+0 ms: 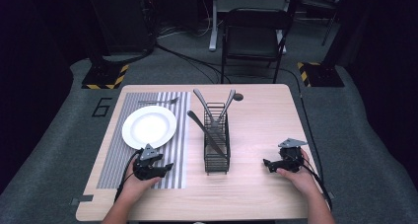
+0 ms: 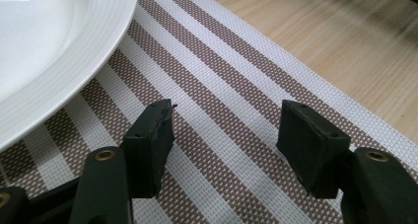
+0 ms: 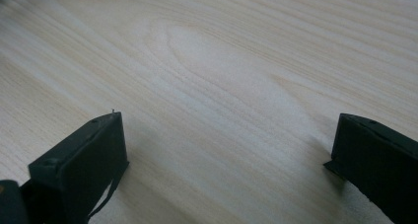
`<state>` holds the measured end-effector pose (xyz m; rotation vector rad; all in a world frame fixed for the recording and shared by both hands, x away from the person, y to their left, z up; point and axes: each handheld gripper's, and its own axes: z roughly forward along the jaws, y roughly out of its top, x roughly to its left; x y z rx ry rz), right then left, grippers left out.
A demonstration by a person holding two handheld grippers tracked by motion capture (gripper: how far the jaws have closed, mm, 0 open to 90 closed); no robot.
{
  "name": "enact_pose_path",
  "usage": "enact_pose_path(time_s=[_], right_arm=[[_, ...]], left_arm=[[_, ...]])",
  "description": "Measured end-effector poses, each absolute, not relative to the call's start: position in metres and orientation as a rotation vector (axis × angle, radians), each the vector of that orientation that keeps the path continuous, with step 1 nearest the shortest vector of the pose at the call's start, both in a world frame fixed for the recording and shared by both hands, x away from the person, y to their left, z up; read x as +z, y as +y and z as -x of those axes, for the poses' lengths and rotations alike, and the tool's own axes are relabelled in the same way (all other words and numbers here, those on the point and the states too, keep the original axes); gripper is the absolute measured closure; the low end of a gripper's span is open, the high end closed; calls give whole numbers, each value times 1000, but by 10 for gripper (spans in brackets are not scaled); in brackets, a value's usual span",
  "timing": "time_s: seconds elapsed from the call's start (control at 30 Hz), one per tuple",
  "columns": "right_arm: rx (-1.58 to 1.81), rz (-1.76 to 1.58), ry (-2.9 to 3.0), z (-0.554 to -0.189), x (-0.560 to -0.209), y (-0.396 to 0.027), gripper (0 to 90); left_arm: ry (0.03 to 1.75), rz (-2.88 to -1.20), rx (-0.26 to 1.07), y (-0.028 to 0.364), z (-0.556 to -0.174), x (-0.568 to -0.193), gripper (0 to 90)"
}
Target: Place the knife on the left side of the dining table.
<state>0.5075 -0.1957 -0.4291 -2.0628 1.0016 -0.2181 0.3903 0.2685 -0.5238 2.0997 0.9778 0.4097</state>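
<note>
On the worktop (image 1: 256, 130) both claws rest with jaws apart and empty: left claw (image 1: 167, 167) on the striped mat (image 1: 180, 135) beside one white plate (image 1: 148, 127), right claw (image 1: 266, 163) on bare wood. One wire caddy (image 1: 217, 137) between them holds three utensils, which I judge the likely target; one fork (image 1: 158, 101) lies beyond the plate. Approach a handle from above, slowly.

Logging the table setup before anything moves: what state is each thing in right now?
Left tongs: open, empty, over the striped mat.
Right tongs: open, empty, over bare table.
Plate: empty, on the mat.
Fork: flat on the mat, beyond the plate.
Caddy: upright, holding several utensils leaning out.
</note>
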Motion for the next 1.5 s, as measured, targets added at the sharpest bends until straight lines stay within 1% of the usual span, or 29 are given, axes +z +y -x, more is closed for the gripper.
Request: enact_pose_path(time_s=[0.23, 0.33, 0.43, 0.6, 0.8, 0.9, 1.0, 1.13, 1.5], right_arm=[[-218, 2063, 1001, -508, -429, -196, 0], [-218, 2063, 1001, -508, -429, -196, 0], [-217, 2063, 1001, -508, -429, -196, 0], [-217, 2063, 1001, -508, -429, -196, 0], [-224, 2056, 1009, -508, -429, -196, 0], [-232, 2062, 1008, -508, -430, -195, 0], [-226, 2066, 1001, -509, -429, -195, 0], [-229, 2069, 1003, -509, -430, -194, 0], [-209, 2073, 985, -510, -429, -194, 0]], left_arm=[[962, -2069, 373, 267, -385, -508, 414], [980, -2021, 319, 265, -381, -499, 421], [981, -2019, 319, 264, -381, -495, 445], [998, -2004, 295, 258, -382, -481, 455], [1012, -2002, 303, 252, -384, -467, 477], [1023, -1999, 308, 249, -384, -463, 508], [1025, -1986, 285, 245, -386, -454, 527], [1034, -1957, 268, 241, -389, -445, 540], [1048, -1919, 290, 238, -396, -420, 578]])
